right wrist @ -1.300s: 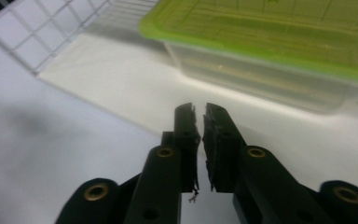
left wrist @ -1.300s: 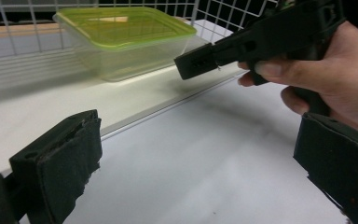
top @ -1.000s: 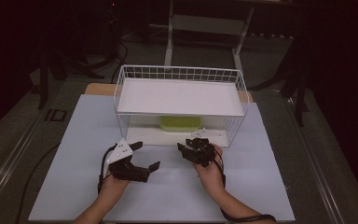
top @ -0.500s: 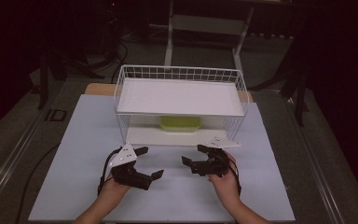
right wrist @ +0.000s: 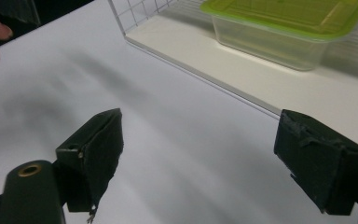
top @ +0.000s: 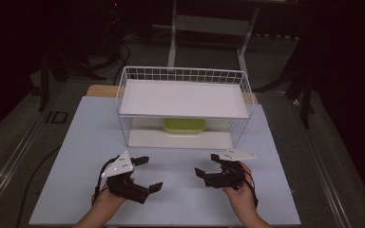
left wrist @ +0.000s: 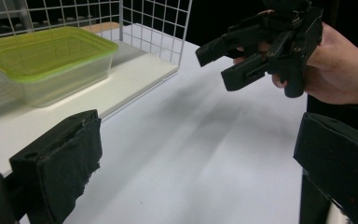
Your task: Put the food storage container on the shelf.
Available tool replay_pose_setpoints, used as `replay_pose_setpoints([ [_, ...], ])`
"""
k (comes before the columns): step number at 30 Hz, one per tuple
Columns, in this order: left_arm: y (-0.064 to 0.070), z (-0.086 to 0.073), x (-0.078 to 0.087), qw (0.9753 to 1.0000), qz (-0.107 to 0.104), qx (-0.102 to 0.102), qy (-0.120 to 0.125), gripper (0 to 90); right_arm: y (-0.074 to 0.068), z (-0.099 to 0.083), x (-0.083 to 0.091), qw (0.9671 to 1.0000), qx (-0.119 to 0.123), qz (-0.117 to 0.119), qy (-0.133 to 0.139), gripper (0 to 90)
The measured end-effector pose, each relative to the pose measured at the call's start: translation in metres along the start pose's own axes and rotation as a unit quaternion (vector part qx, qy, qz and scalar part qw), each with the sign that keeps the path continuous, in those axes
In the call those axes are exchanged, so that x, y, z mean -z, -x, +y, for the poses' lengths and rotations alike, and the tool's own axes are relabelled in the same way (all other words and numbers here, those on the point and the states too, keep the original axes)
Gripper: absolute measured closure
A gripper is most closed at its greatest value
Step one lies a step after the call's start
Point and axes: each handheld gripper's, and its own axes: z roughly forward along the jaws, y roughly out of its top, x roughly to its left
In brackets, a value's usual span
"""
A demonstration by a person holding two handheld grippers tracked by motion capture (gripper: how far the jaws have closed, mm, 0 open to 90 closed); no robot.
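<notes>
Both our grippers have drawn back toward us; bare desk lies open ahead. Our left gripper and right gripper hover low, fingers spread, empty. Beyond, the box sits on the rack's lower shelf, partly hidden.

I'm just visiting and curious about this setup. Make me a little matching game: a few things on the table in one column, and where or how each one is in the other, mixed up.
Things:
1. green-lidded container
2. wire rack
3. left gripper
4. right gripper

Places or states:
A. open, near the table's front, at the left side
B. on the lower shelf, under the white top shelf
C. open, near the table's front, at the right side
D. standing at the far part of the table

Pairs: 1-B, 2-D, 3-A, 4-C
</notes>
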Motion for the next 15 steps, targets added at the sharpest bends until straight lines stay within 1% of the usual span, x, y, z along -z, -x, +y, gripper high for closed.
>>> replay_pose_setpoints([
  [1,0.000,-0.001,0.002,1.0000,0.001,0.001,-0.002,1.7,0.000,-0.001,0.003,1.0000,0.002,0.002,0.000,15.5],
  [3,0.000,-0.004,0.008,1.0000,0.002,0.007,-0.004,1.7,0.000,-0.002,0.009,1.0000,0.007,-0.003,-0.001,15.5],
  [6,0.001,-0.009,0.014,0.9999,0.006,0.011,-0.003,1.7,0.002,-0.003,0.019,0.9999,0.003,-0.003,0.009,15.5],
  [8,0.000,-0.011,0.017,0.9999,0.007,0.012,-0.005,1.7,0.003,-0.004,0.021,0.9999,0.002,-0.005,0.011,15.6],
  [9,0.000,-0.014,0.020,0.9998,0.008,0.017,-0.002,1.7,0.004,-0.005,0.024,0.9999,0.000,-0.005,0.014,15.5],
  [12,0.000,-0.017,0.026,0.9996,0.013,0.024,0.002,1.7,0.005,-0.009,0.031,0.9999,-0.006,-0.006,0.013,15.6],
  [15,0.000,-0.021,0.030,0.9995,0.016,0.028,0.003,1.7,0.005,-0.013,0.036,0.9999,-0.011,-0.002,0.012,15.6],
])
